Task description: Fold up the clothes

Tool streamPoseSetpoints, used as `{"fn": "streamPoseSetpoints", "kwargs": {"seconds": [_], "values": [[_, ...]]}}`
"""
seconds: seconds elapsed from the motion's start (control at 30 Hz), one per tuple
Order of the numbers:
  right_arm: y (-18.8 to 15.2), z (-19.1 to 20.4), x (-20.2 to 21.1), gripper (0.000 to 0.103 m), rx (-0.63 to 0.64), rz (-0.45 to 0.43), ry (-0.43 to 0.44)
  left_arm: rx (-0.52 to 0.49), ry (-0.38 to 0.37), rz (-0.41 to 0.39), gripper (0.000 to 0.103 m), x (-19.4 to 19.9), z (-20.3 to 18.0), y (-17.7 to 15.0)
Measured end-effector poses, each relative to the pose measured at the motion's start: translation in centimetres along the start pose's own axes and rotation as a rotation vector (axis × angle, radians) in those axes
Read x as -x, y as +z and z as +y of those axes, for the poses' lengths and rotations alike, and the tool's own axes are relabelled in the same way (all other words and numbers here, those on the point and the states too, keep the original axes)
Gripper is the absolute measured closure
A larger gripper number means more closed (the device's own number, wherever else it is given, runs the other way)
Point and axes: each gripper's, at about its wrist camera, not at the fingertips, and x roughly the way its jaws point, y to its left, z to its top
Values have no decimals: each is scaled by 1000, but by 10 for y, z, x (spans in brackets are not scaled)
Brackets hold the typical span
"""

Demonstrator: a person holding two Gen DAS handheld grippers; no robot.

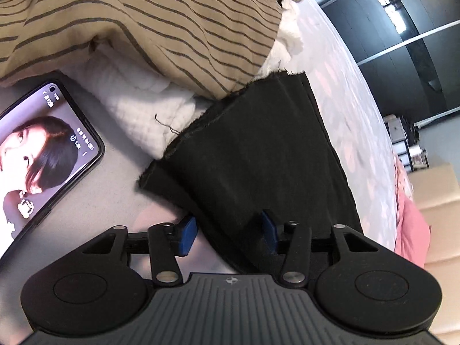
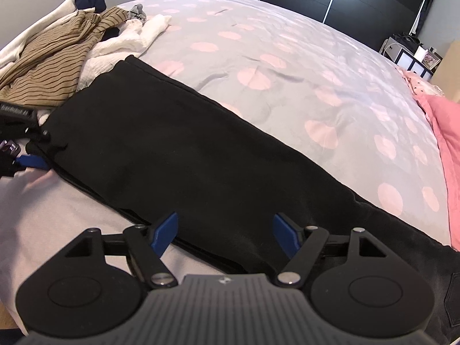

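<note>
Jaws of the right gripper (image 2: 222, 237) stand wide, straddling the near edge of the black trousers (image 2: 178, 155). Left gripper (image 1: 228, 234) likewise parted over the hem end, not pressing. Beyond: phone (image 1: 43, 155), striped garment (image 1: 161, 20), dotted bedcover (image 2: 287, 66).

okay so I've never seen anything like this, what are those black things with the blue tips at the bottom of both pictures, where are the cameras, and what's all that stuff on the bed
Those are two hand-held grippers; a person carries one in each hand, and each has a wide-angle camera looking along its two blue-tipped fingers. One picture comes from the left gripper, the other from the right gripper. Both are open, straddling the near edge of a black garment laid flat on a bed cover with pink dots; neither is pinching it. Beyond lie a tan striped garment on white cloth, and a phone with its screen lit. A pink blanket lies at the bed's edge. The job is folding clothes.
</note>
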Motion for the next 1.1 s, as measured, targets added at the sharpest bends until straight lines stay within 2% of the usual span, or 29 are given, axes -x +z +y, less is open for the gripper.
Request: {"fn": "streamPoseSetpoints", "kwargs": {"seconds": [0.07, 0.13, 0.23, 0.3, 0.4, 0.5, 0.7, 0.83, 0.93, 1.1], "values": [[-1, 1, 1, 27, 13, -2, -2, -63, 25, -18, 75, 0, -8, -2], [-1, 1, 2, 27, 22, -5, -5, -197, 40, -48, 83, 2, -22, -7], [-3, -2, 3, 27, 11, -4, -12, -376, 51, -106, 88, 8, -41, -17], [-4, -5, 3, 27, -1, 2, -20, -504, 37, -157, 89, 14, -54, -26], [-2, -10, 3, 27, -28, 9, -26, -751, 7, -242, 91, 24, -81, -50], [1, -19, 6, 27, -71, -1, -29, -948, -25, -292, 92, 25, -106, -76], [6, -48, 21, 27, -204, -52, -46, -1269, -76, -315, 92, 27, -129, -137], [3, -69, 26, 27, -333, -60, 0, -1489, -100, -291, 92, 22, -134, -181], [0, -79, 25, 25, -388, -49, 2, -1576, -106, -237, 91, 14, -134, -202], [-10, -85, 17, 23, -428, -2, 1, -1590, -91, -172, 92, -1, -136, -210]]}}
